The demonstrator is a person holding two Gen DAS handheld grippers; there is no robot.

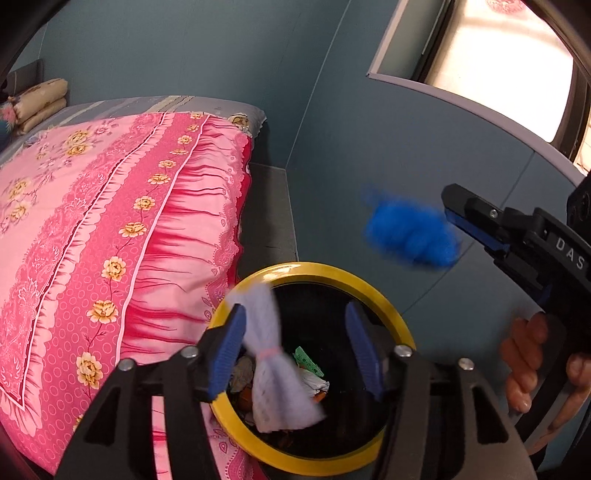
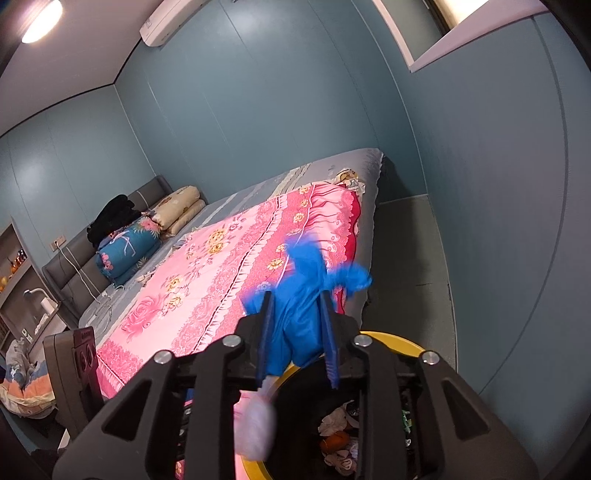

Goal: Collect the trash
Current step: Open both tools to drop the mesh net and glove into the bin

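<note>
Bedside bin (image 1: 384, 306): blurred white bundle (image 1: 273, 369)

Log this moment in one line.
left gripper open | white bag between its fingers, over yellow-rimmed bin | right gripper: blue bag between fingers, grip unclear

A home bedroom; bed (image 2: 229, 236) under pink floral quilt (image 1: 110, 221); air conditioner (image 2: 173, 22).

A wide bed (image 2: 332, 162) with a grey striped sheet carries a pink floral quilt (image 2: 221, 266) spread over its near half. Beyond the quilt, by the grey padded headboard (image 2: 74, 266), lie a rolled blue flowered blanket (image 2: 127, 251), a folded cream quilt (image 2: 181, 210) and a black heap of clothing (image 2: 112, 218). Beside the quilt's near corner, a yellow-rimmed black bin (image 1: 369, 291) stands on the grey floor (image 2: 406, 258).
</note>
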